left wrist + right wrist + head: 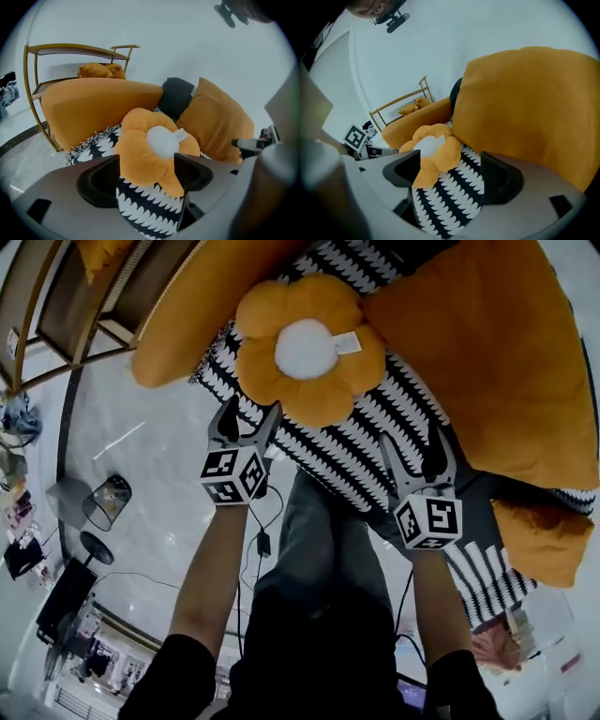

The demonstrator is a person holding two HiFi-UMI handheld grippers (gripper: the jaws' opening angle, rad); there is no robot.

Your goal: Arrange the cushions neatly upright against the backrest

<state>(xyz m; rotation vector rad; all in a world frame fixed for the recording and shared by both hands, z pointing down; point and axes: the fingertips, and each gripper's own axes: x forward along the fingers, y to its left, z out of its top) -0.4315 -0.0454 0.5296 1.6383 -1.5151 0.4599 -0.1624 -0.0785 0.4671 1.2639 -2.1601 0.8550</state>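
Observation:
An orange flower-shaped cushion with a white centre lies flat on the sofa seat, which is covered by a black-and-white patterned throw. A large orange square cushion lies to its right, leaning towards the backrest. My left gripper hovers open just in front of the flower cushion, not touching it. My right gripper is open over the throw, near the big cushion. In the right gripper view the flower cushion lies left of the jaws.
An orange sofa arm runs along the left. A smaller orange cushion lies at the sofa's right end. A gold-framed shelf stands beyond the arm. A lamp, cables and clutter sit on the pale floor at left.

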